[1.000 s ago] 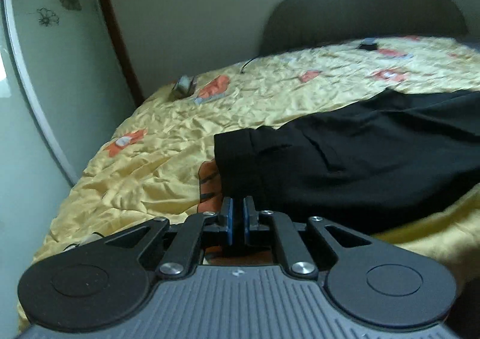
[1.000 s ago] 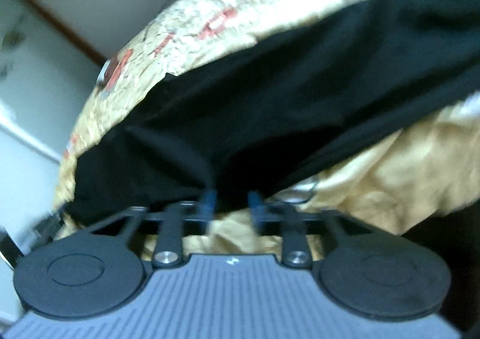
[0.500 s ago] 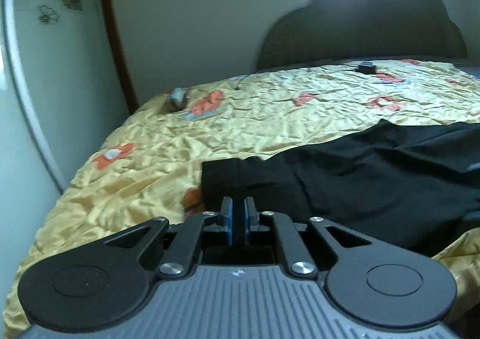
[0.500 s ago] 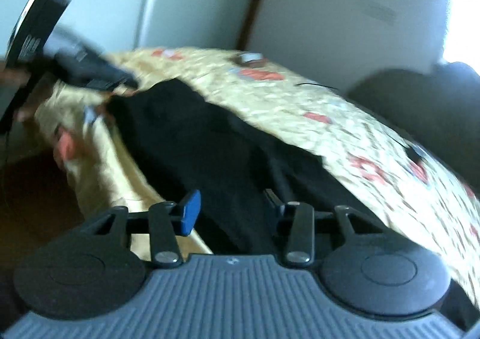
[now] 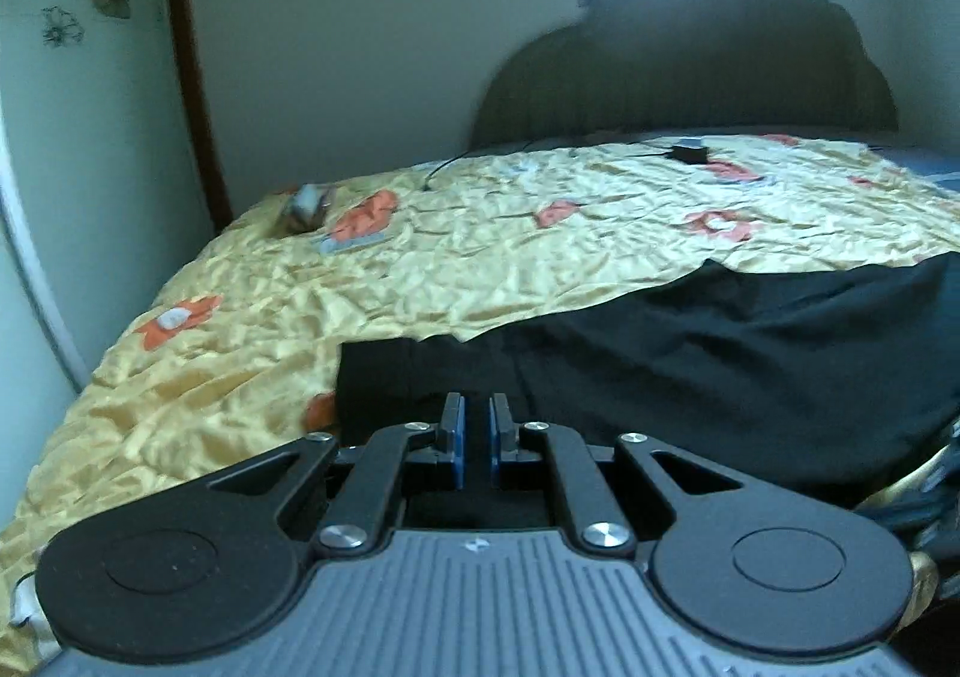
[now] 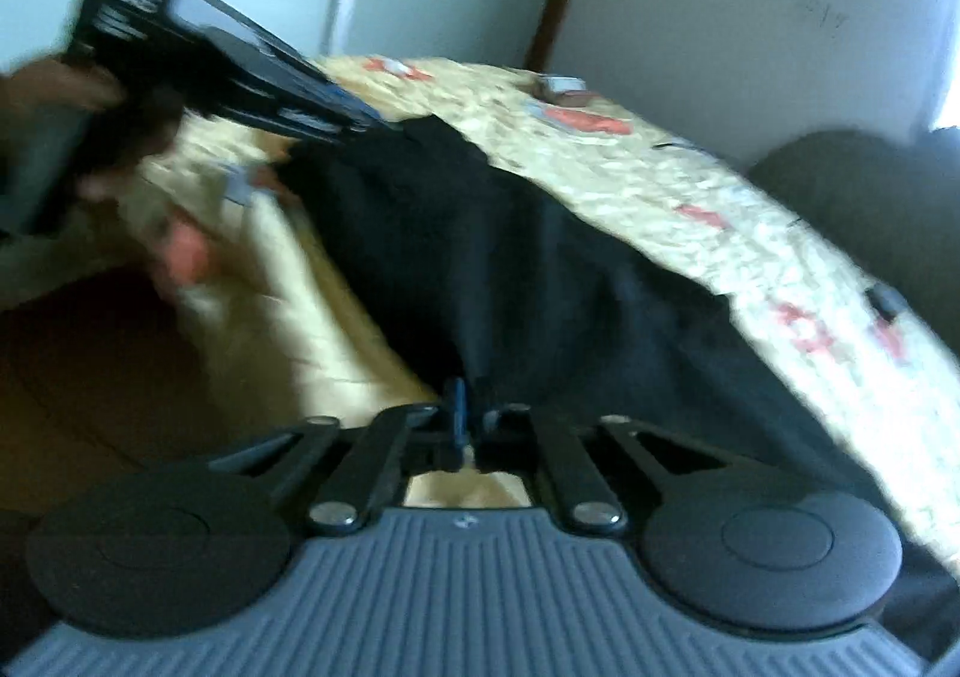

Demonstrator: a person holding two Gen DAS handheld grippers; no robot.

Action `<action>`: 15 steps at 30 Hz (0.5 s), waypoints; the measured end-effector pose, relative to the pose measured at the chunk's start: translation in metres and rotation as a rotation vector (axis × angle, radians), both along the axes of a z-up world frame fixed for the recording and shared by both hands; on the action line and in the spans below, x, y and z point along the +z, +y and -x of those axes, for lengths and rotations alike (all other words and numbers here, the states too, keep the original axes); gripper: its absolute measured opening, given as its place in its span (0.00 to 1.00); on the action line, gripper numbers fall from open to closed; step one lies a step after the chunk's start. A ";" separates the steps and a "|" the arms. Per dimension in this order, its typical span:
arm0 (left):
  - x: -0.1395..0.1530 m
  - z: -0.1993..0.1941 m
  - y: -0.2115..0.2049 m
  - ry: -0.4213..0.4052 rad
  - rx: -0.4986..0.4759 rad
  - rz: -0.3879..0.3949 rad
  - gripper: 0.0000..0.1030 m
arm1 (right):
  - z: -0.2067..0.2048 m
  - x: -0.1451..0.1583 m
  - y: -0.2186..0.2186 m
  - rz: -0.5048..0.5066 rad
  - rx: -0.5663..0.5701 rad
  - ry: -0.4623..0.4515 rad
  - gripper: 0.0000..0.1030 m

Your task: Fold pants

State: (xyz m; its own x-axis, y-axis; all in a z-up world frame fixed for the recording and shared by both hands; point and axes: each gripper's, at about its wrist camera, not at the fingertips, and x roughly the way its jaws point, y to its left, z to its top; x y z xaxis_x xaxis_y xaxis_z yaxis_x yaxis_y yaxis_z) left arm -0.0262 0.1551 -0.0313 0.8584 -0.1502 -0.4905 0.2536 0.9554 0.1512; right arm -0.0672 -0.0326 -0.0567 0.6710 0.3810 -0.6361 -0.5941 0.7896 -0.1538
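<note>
Black pants (image 5: 690,371) lie on the yellow bedspread (image 5: 420,269), along its near edge. Left gripper (image 5: 474,431) pinches the pants' end; right gripper (image 6: 471,413) is clamped on the pants' near edge.

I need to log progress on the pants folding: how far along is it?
Early stage. Done: the black pants lie spread lengthwise on the yellow bedspread. In hand: the left gripper is clamped on one end of the pants, and the right gripper has shut on the fabric edge further along. Left: no fold is visible yet, so all the folding remains.
</note>
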 end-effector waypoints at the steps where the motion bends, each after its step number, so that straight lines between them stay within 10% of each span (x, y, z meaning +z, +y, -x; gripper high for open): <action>1: -0.002 -0.003 -0.004 0.005 0.002 -0.010 0.08 | -0.002 -0.007 0.000 0.002 -0.013 0.013 0.00; 3: -0.012 -0.011 -0.013 0.031 0.008 -0.066 0.08 | -0.002 -0.007 -0.008 -0.058 -0.052 0.005 0.00; 7: -0.030 -0.016 -0.012 0.094 -0.005 -0.118 0.07 | 0.018 0.022 -0.039 -0.176 -0.129 -0.115 0.46; 10: -0.026 -0.009 -0.011 0.078 0.008 -0.132 0.08 | -0.004 0.016 -0.067 -0.128 -0.295 -0.099 0.43; 12: -0.012 -0.004 -0.013 0.028 -0.002 -0.096 0.08 | -0.024 -0.002 -0.089 -0.084 -0.410 0.036 0.20; 15: 0.004 -0.004 -0.034 -0.019 -0.051 -0.048 0.08 | -0.013 0.009 -0.118 -0.260 -0.442 0.097 0.19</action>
State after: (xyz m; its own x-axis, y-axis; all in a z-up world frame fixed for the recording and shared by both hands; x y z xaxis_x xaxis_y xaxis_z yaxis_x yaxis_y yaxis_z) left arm -0.0224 0.1214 -0.0272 0.8596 -0.1703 -0.4818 0.2981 0.9329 0.2021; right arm -0.0541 -0.1509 -0.0475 0.7465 0.2280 -0.6252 -0.1970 0.9731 0.1196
